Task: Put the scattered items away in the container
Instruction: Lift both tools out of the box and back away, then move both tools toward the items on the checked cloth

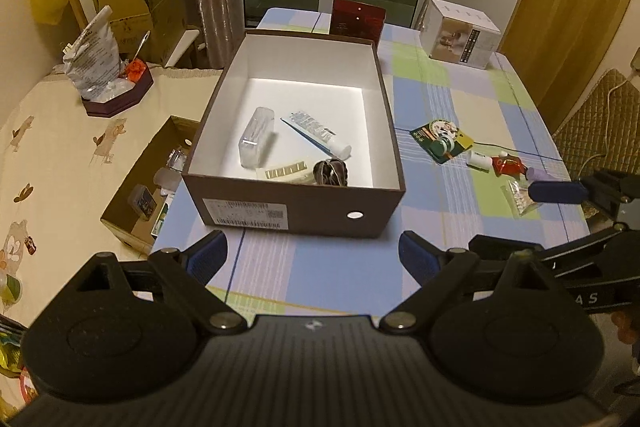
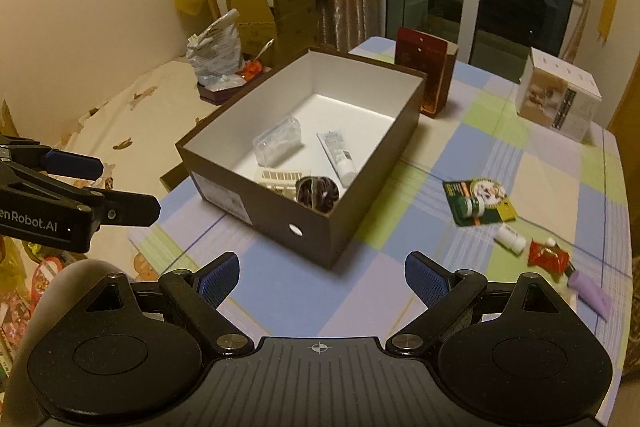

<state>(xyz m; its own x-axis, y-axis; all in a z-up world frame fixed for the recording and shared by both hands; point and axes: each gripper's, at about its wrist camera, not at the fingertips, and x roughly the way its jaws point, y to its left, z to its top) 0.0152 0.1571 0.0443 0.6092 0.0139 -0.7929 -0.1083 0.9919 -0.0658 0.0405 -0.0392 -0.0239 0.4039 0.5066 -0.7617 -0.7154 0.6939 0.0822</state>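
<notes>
Now both tongs, left tongs (image 1: 312, 255) and right tongs (image 2: 322, 277), gape empty near the box (image 2: 336, 231); next, reach right for the green card (image 2: 480, 203).

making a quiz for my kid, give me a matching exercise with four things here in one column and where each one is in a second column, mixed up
Things:
1. toothpaste tube
2. green card pack
3. red box
4. white carton

Places:
A. standing just behind the brown box
B. far right corner of the table
C. inside the brown box
D. lying flat on the tablecloth, right of the brown box

Pairs: 1-C, 2-D, 3-A, 4-B
</notes>
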